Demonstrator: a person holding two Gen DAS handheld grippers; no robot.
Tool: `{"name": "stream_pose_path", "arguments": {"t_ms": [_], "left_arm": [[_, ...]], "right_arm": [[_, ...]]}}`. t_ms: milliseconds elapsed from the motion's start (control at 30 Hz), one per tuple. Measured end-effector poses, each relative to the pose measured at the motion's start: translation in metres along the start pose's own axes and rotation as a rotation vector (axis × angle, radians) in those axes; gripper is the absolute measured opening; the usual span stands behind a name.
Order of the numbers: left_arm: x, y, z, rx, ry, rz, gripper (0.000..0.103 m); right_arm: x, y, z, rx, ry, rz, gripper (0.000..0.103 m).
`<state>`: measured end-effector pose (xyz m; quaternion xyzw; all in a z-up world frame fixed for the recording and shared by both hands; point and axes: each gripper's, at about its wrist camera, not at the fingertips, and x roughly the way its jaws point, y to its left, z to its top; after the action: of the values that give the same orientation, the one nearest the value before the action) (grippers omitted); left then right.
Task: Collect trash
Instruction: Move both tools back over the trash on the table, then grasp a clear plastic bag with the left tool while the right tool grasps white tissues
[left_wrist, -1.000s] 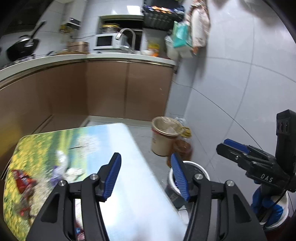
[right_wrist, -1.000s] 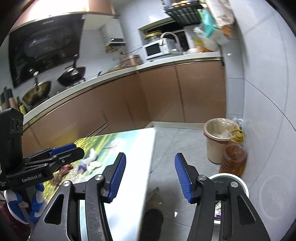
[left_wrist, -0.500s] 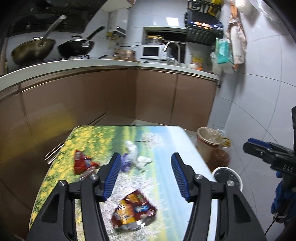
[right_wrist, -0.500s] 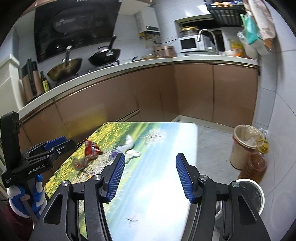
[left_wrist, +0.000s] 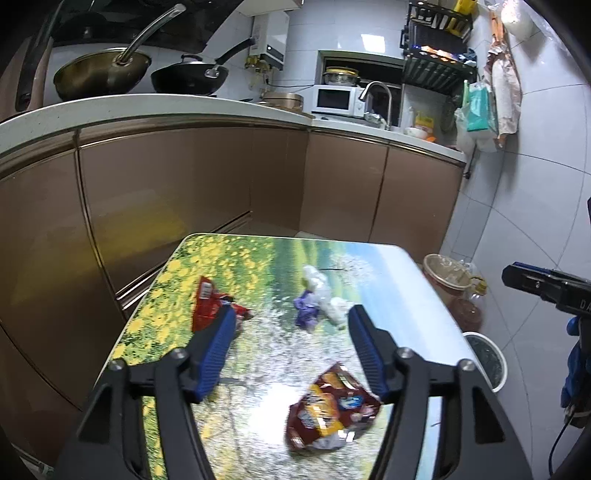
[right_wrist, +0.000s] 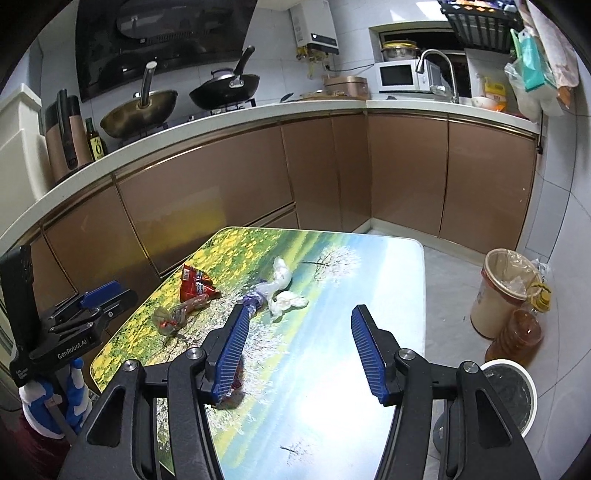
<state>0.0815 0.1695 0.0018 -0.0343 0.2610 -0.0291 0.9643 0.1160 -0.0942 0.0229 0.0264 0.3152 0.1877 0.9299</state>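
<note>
Both claws hang empty over the surface (right_wrist: 388, 266) — the left claw (left_wrist: 290, 328) has just been opening wider, nothing between its jaws, the right claw (right_wrist: 299, 321) likewise gaping. Snack wrappers (left_wrist: 332, 410) and crumpled tissue (right_wrist: 284, 291) lie scattered below (bin (right_wrist: 506, 291) waits on the floor, apart).

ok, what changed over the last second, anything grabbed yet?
Both grippers swung from the floor bins toward the table. Left gripper jaws have just been opening, right gripper slightly too; nothing sits between either pair. Red wrapper, snack bag and white-purple wad lie untouched.
</note>
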Motion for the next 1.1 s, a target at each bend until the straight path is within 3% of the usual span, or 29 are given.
{"name": "stream_pose_path", "arguments": {"t_ms": [467, 867, 1100], "left_arm": [[0.053, 0.055, -0.012, -0.026, 0.076, 0.090, 0.067], [0.115, 0.071, -0.026, -0.032, 0.179, 0.107, 0.068], [0.138, 0.084, -0.039, -0.085, 0.234, 0.074, 0.068]], "right_arm": [[0.086, 0.023, 0.010, -0.021, 0.095, 0.035, 0.063], [0.177, 0.018, 0.006, -0.028, 0.207, 0.069, 0.063], [0.226, 0.012, 0.004, -0.054, 0.266, 0.078, 0.063]]}}
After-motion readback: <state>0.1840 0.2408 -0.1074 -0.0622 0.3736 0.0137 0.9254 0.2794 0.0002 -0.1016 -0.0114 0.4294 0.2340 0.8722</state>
